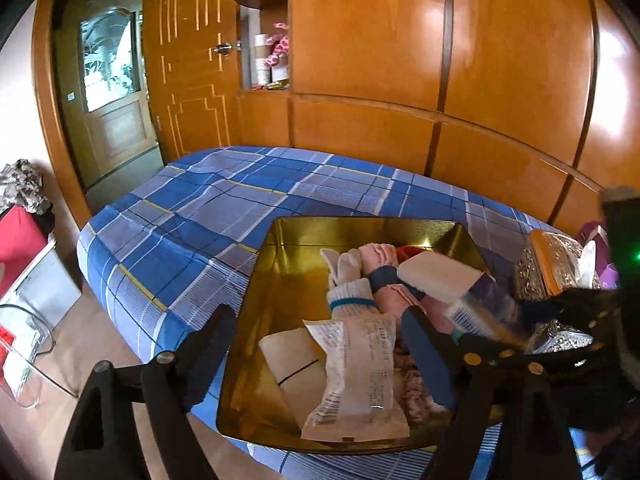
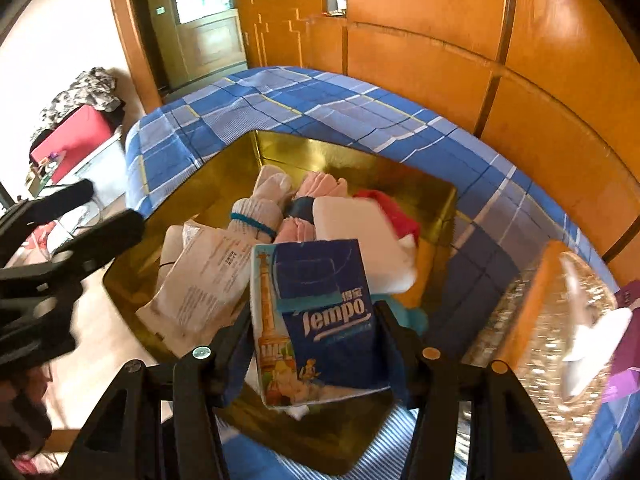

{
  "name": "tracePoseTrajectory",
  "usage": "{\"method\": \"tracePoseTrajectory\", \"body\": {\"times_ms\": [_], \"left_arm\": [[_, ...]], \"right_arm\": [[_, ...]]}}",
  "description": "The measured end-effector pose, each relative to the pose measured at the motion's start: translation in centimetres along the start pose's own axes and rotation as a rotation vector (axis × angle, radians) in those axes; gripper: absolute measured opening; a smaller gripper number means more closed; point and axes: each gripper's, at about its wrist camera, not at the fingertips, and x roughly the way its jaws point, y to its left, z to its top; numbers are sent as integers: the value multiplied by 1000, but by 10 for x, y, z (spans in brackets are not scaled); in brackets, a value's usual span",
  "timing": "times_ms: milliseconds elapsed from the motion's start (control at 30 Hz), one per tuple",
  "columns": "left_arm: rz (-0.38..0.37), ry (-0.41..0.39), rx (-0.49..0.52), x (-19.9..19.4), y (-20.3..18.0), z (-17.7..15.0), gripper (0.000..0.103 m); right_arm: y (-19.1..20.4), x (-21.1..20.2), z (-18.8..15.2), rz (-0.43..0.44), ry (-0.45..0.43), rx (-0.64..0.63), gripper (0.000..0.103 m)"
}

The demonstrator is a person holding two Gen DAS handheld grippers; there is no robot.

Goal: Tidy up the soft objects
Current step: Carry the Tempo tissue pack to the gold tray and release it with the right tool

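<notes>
A gold tin (image 1: 256, 320) lies open on the bed and holds several soft things: a white sock bundle with a teal band (image 1: 352, 300), pink socks (image 1: 380, 258), a white pack (image 1: 432, 272), a printed paper packet (image 1: 360, 368) and a beige pack (image 1: 288, 356). My left gripper (image 1: 316, 316) hangs open above the tin's near half, its pads touching nothing. My right gripper (image 2: 314, 316) is shut on a blue Tempo tissue pack (image 2: 320, 312), held upright over the tin's near right corner (image 2: 400, 432). In the right wrist view the left gripper (image 2: 110, 204) shows at the left edge.
The bed wears a blue plaid sheet (image 1: 208, 208). An ornate silver and gold tissue box (image 1: 552, 264) stands just right of the tin, something purple (image 2: 628, 372) beyond it. Wooden wardrobe panels (image 1: 400, 60) back the bed. A red box (image 1: 20, 240) sits on the floor left.
</notes>
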Motion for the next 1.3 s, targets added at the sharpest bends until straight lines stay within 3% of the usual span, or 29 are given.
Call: {"method": "tracePoseTrajectory", "body": {"times_ms": [133,367,533,833,1300], "left_arm": [[2,3,-7,-1,2,0,87],[10,-16,-17,-6,1,1,97],[5,-33,-9,-12,-7,-1,99],[-16,-55,16,-25,-29,-7,103],[-24,-62,42,-33,-46,-14,103]], "right_arm": [[7,11,-1,-23,-14,10,69],[5,-17,-16,-56,-129,58,69],[-1,-44,-34,-160,-208,124,69],[-16,-66,-61,-296,-259,219,69],[-25,-77,-78,-314,-269,257,69]]}}
